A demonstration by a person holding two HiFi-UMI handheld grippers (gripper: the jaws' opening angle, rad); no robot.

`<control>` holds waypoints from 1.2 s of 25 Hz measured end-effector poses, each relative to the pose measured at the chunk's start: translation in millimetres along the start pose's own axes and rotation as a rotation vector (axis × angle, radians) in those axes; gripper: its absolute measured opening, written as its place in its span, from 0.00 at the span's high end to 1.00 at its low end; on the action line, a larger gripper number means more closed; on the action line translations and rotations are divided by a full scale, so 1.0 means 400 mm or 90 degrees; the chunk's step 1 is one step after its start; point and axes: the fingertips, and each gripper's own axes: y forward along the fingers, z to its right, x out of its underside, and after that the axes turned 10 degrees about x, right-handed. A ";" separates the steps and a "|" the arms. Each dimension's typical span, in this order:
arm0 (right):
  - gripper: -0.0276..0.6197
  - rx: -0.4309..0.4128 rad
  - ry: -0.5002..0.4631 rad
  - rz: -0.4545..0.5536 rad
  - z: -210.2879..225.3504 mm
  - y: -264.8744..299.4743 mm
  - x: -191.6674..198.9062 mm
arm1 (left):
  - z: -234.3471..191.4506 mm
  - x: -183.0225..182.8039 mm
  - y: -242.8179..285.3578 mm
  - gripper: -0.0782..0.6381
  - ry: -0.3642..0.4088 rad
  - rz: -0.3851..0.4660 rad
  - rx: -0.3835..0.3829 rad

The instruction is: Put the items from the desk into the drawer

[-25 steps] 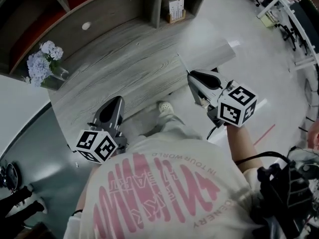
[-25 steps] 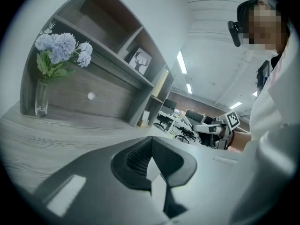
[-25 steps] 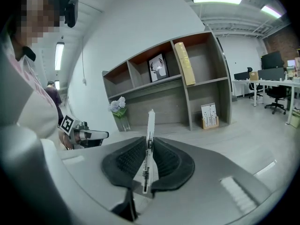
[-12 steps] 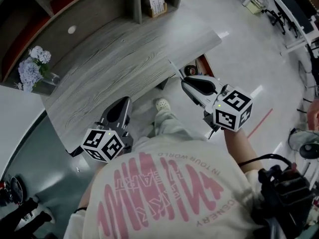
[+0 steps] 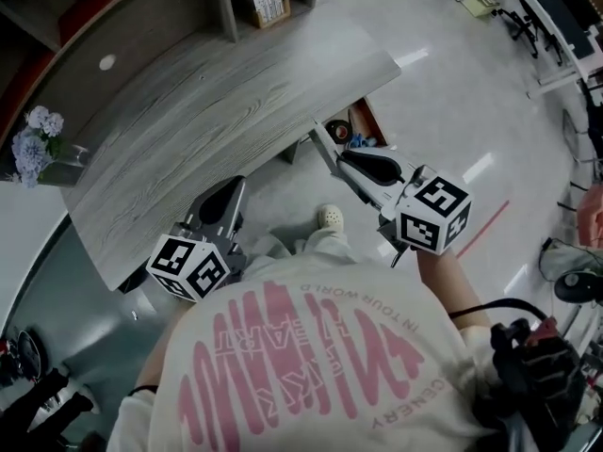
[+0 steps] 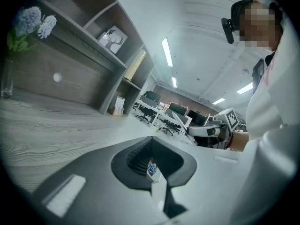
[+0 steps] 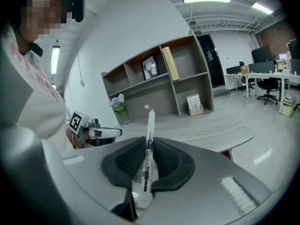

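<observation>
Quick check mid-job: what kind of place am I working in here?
Most likely an open-plan office: rows of workstations with swivel chairs, a shelf unit, and the grey wood desk.

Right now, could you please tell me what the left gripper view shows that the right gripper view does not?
Only the left gripper view shows the small white item with blue print pinched in the left gripper. Only the right gripper view shows the right gripper shut on a thin white pen that points upward. Both show the grey wood-grain desk, the pale blue flowers in a glass vase and the grey shelf unit with its framed picture.
</observation>
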 end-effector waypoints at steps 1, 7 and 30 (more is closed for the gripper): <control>0.88 -0.002 0.002 -0.006 0.020 -0.006 0.007 | 0.007 0.000 0.023 0.86 -0.002 0.002 0.000; 0.88 -0.034 0.010 -0.039 0.133 -0.043 0.037 | 0.034 0.009 0.151 0.86 -0.012 -0.014 -0.032; 0.88 -0.122 0.040 -0.171 0.447 0.055 0.214 | 0.032 0.047 0.331 0.86 -0.034 -0.006 -0.159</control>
